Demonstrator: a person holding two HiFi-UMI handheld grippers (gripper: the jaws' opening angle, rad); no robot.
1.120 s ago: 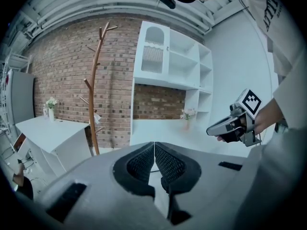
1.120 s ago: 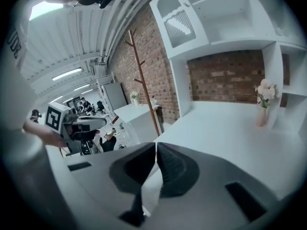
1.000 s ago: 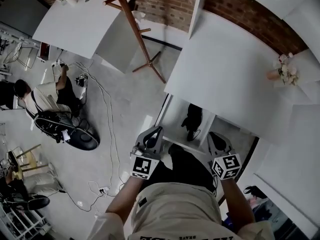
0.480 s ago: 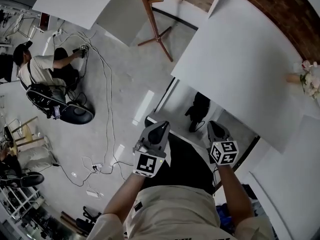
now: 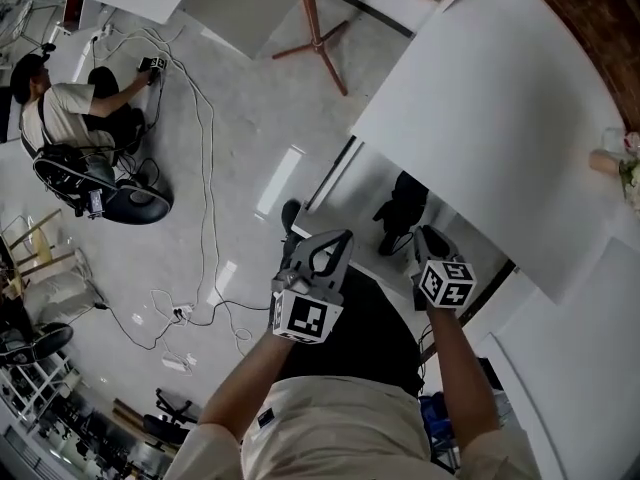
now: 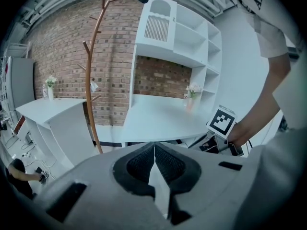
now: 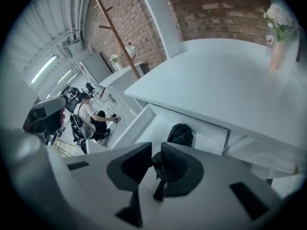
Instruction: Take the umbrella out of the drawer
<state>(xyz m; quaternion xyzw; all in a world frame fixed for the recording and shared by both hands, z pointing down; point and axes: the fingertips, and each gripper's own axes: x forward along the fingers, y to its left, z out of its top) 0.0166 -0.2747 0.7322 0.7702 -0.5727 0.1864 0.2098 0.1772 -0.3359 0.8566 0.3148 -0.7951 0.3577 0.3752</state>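
Left gripper with fingers pressed together, right gripper with fingers just parting to a narrow gap gripping nothing, above open drawer with black umbrella at 11 o'clock.

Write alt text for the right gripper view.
Right claw hangs above an open white drawer under a white desk. Its jaws have just been opening and stand slightly apart with nothing gripped. A black folded umbrella lies in the drawer, partly seen through the gap.
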